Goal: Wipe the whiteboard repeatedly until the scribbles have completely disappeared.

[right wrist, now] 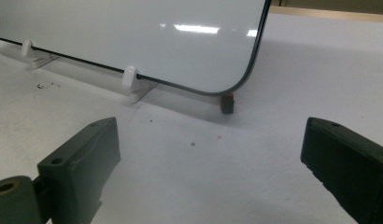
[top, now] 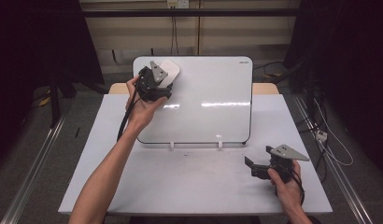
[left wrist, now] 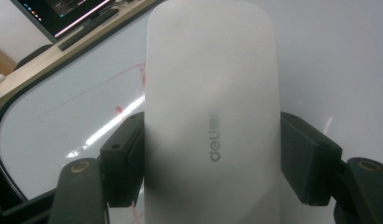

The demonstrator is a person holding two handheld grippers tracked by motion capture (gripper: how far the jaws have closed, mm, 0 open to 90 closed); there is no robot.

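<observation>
We note a white table [top: 189,186] carrying a whiteboard [top: 208,107] propped at a lean on small white clip feet [right wrist: 130,77]. At the board's upper left corner, the left gripper [top: 162,83] has its jaws clamped on the flanks of a white eraser [left wrist: 213,112], held against or just off the board face; we cannot tell which. The right gripper [top: 250,165] rests low on the table near the board's lower right corner, jaws spread wide with nothing between them. Faint red marker traces [left wrist: 118,109] remain on the board beside the eraser.

Risks, in our judgement: a firm wiping stroke could shove the lightly propped board back on its feet, since nothing braces it; the smooth eraser could twist in the jaws.

Legible writing: "deli" on the eraser. A small mark at the board's top right corner is unreadable.
</observation>
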